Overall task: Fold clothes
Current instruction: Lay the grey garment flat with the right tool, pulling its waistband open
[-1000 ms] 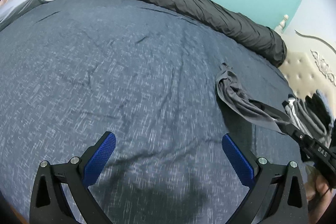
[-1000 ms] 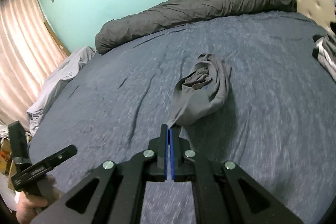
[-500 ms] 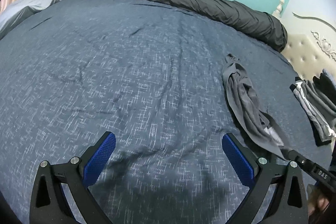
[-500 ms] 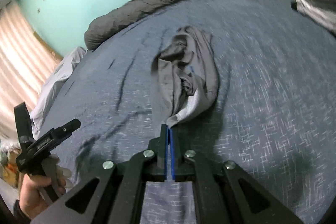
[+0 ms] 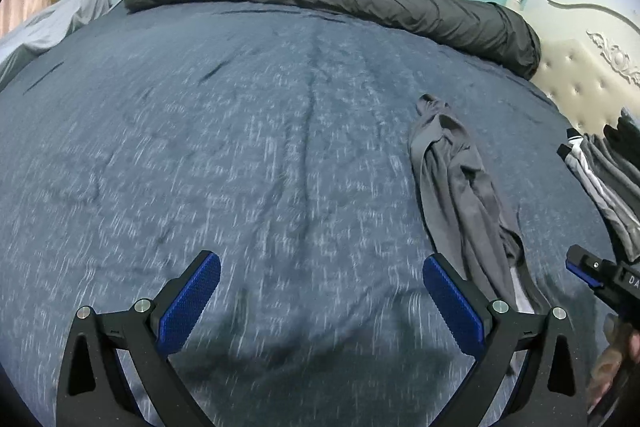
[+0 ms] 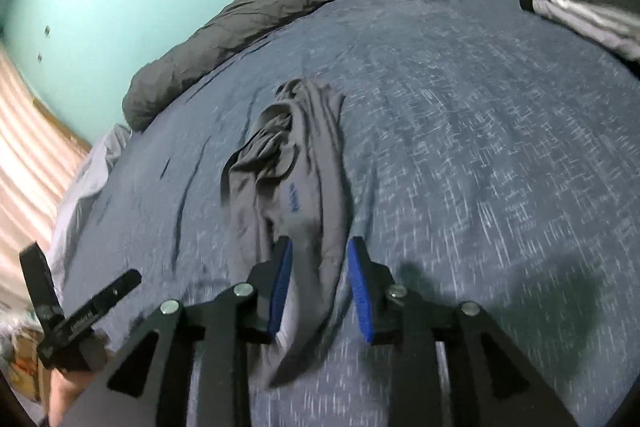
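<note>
your right claw (image 6: 320, 283) has just been opening, grey garment (image 6: 296, 187) between pads but released, now lying bunched on bed (image 6: 480, 147), right of centre. your left claw (image 5: 320, 303) wide open, empty. next: spread garment flat.

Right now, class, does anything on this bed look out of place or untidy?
Yes. The grey garment lies bunched in a long crumpled strip on the blue bedspread, not spread flat. The right tongs have just been opening, the garment's near end lying loose between the pads. Nothing looks damaged or spilled.
</note>
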